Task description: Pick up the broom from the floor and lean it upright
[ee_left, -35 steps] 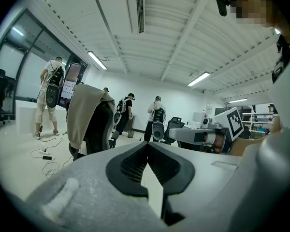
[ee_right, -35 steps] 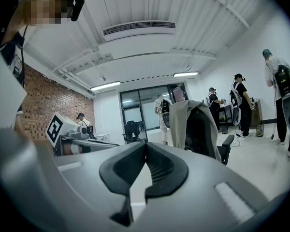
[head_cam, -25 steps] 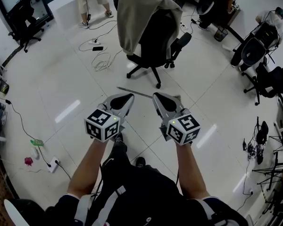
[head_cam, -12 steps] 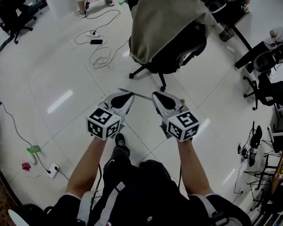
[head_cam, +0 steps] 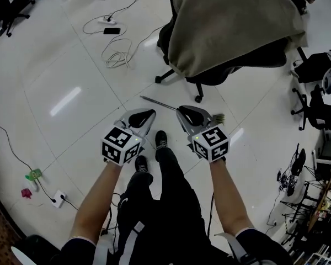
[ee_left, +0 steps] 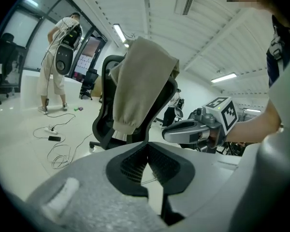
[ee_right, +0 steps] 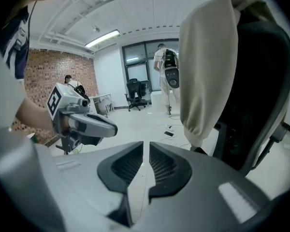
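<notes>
Both forearms outstretched; left hand-held gripper point(head_cam: 149, 115) seemingly shut, right hand-held gripper point(head_cam: 183, 112) empty, jaws opening.

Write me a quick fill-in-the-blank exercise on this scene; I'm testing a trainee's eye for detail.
The broom lies flat on the ____.
A beige cloth is draped over the office ____.
In the head view, the coiled cable lies to the chair's ____.
Missing words: floor; chair; left.

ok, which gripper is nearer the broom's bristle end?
Right. The right gripper, jaws opening with nothing between, hangs over the broom by its bristles; the left gripper is beside the handle's far end.
</notes>
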A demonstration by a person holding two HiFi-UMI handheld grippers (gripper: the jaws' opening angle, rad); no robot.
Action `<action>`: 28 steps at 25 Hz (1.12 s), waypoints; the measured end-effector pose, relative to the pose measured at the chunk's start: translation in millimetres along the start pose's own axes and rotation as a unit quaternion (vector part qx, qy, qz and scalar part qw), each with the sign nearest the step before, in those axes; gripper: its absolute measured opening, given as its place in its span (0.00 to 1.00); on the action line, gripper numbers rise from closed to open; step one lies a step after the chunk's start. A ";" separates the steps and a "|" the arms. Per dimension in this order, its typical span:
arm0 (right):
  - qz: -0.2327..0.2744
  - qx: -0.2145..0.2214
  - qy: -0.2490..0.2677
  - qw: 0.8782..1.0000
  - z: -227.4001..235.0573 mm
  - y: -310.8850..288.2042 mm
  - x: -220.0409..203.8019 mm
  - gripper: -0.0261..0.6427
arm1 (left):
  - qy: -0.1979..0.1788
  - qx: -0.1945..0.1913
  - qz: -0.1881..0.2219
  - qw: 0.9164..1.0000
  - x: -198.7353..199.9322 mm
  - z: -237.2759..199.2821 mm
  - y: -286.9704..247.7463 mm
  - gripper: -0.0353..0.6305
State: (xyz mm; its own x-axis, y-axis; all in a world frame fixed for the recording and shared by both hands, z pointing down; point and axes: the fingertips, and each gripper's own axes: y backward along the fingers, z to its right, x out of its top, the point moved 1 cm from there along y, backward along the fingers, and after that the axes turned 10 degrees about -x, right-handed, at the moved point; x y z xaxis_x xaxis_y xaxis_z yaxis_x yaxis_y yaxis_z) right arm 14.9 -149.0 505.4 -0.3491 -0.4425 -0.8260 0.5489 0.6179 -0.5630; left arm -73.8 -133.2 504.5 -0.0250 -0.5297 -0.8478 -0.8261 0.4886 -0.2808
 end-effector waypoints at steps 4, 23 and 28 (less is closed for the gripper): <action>-0.036 0.022 0.005 0.999 12.9 -72.6 -51.7 0.14 | 0.010 0.001 -0.007 1.000 -48.3 -59.2 -28.1 0.05; -0.174 0.137 0.126 0.967 41.7 -417.8 -369.8 0.22 | 0.077 0.092 -0.082 0.989 -344.8 -341.8 -142.7 0.05; -0.190 0.149 0.135 0.961 43.6 -471.8 -424.8 0.23 | 0.070 0.100 -0.114 0.986 -396.2 -379.1 -155.9 0.05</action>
State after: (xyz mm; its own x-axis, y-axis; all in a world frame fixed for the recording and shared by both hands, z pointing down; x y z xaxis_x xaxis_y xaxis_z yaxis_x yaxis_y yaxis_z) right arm -62.6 -280.9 1123.1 -0.7294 -0.3908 -0.5614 0.5216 0.2132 -0.8261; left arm -148.6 -262.4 1054.7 0.0585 -0.7256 -0.6857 -0.6917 0.4658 -0.5519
